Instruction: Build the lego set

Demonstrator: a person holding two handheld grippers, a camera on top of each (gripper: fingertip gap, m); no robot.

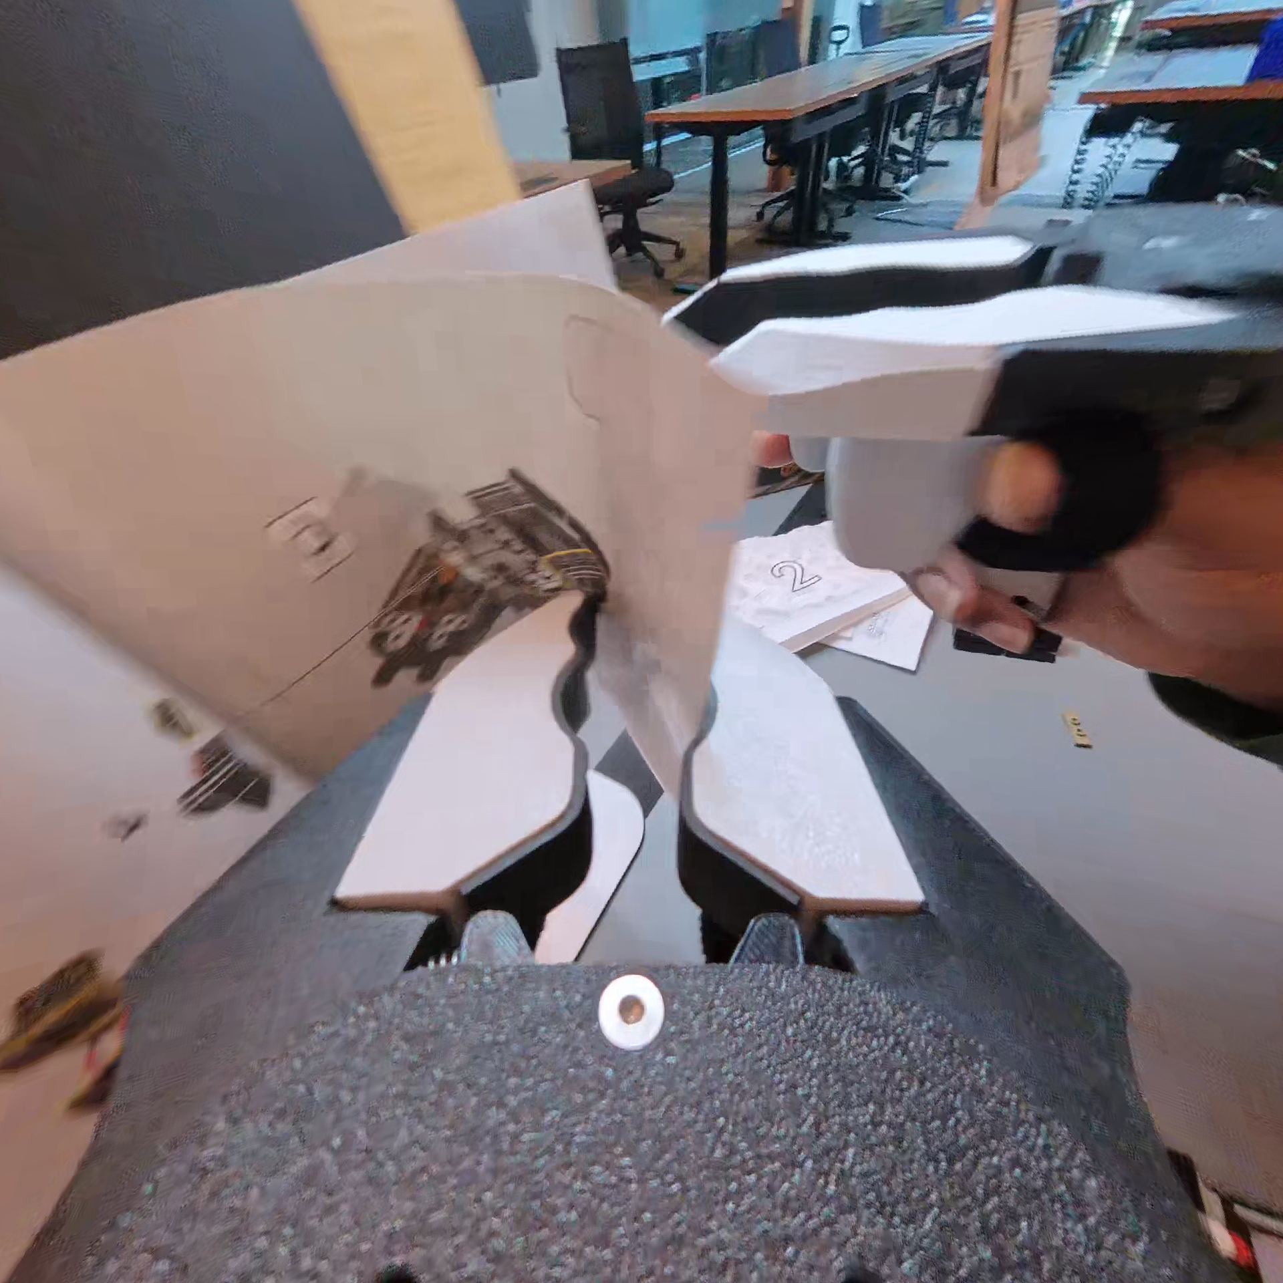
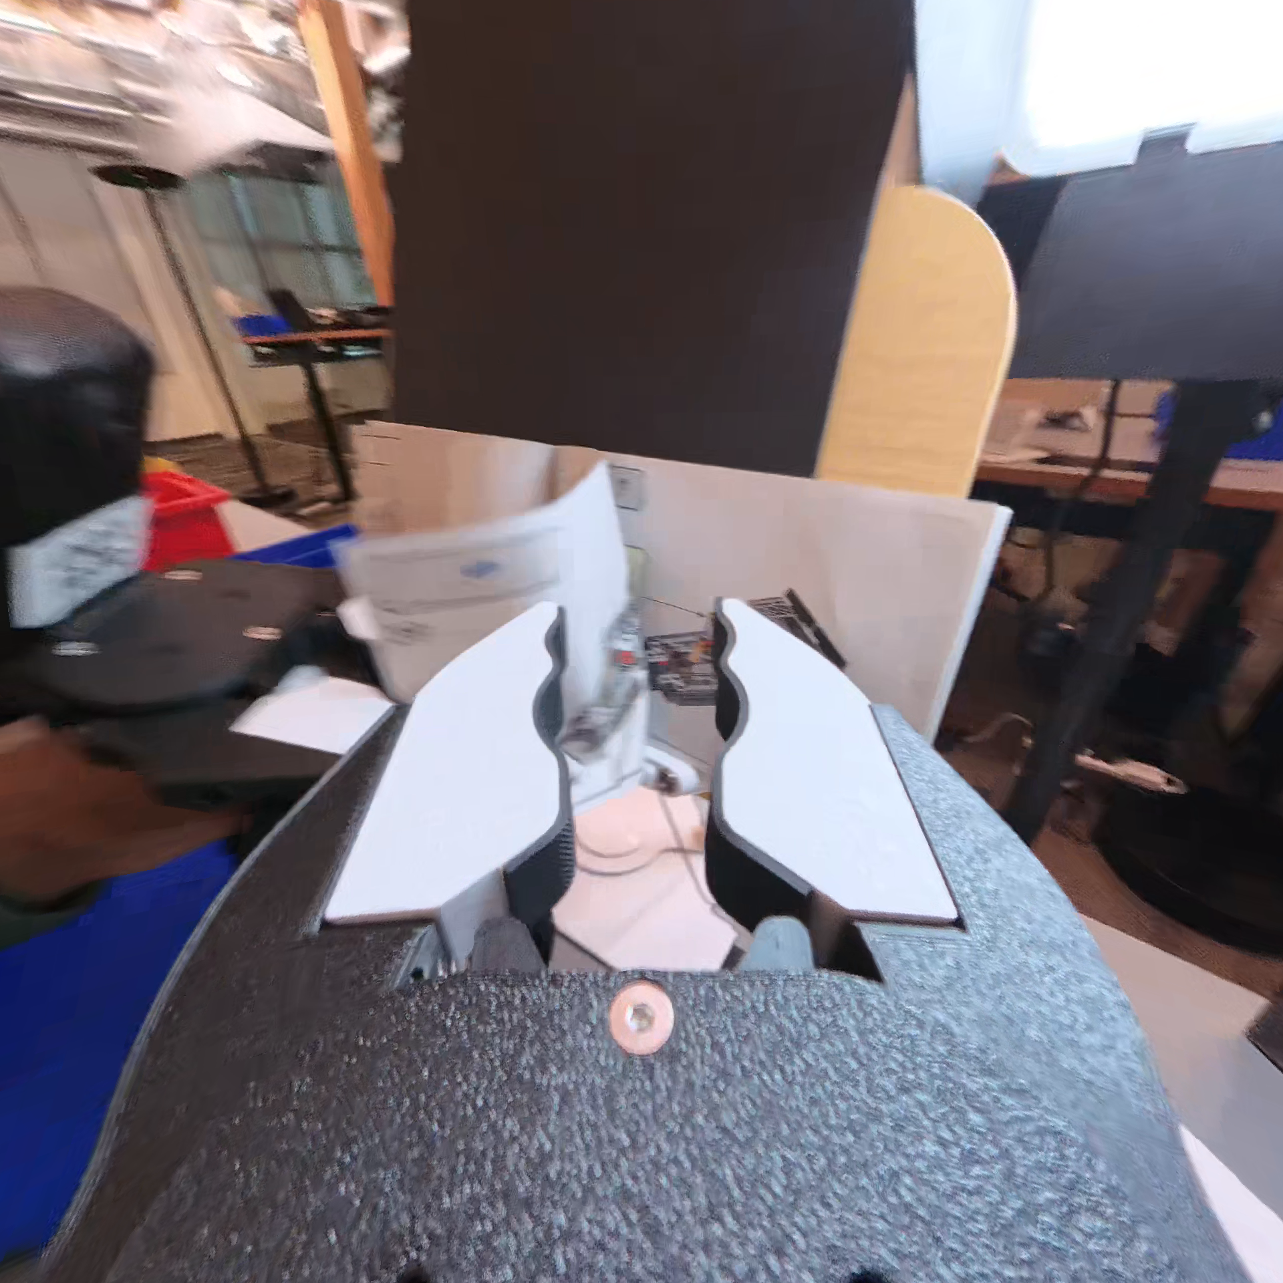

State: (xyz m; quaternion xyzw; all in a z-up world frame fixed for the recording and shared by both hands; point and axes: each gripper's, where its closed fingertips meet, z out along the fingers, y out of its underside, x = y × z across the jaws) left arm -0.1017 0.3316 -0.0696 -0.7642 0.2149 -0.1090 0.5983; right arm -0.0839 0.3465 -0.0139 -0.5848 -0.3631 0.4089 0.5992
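Booklet [image 1: 389, 430]: white, large pages, blurred; printed pictures of a dark wheeled machine on the open page. Held up off the counter [image 1: 1041, 798], pages curling toward the lens and to the left. One page edge hangs down between the fingers of the left claw [image 1: 646, 666].

Left claw: fingers nearly together, clamped on that page edge near the tips; a narrow gap shows lower down.

Right claw [image 2: 639, 666]: fingers apart, nothing between them. In the left wrist view it comes in from the right, held by a hand [image 1: 1083, 555], its tips just beside the booklet's upper right edge; contact cannot be told. In its own view the booklet [image 2: 798, 555] stands ahead, past the fingertips.

Counter: grey. A packet [image 1: 805, 583] and loose sheets lie near, right of the left claw; a small tan piece [image 1: 1075, 729] farther right. Bare surface between them.

Beyond: dark panel [image 1: 173, 153], wooden board [image 1: 416, 111], office chair [image 1: 618, 160], long desks [image 1: 819, 90].
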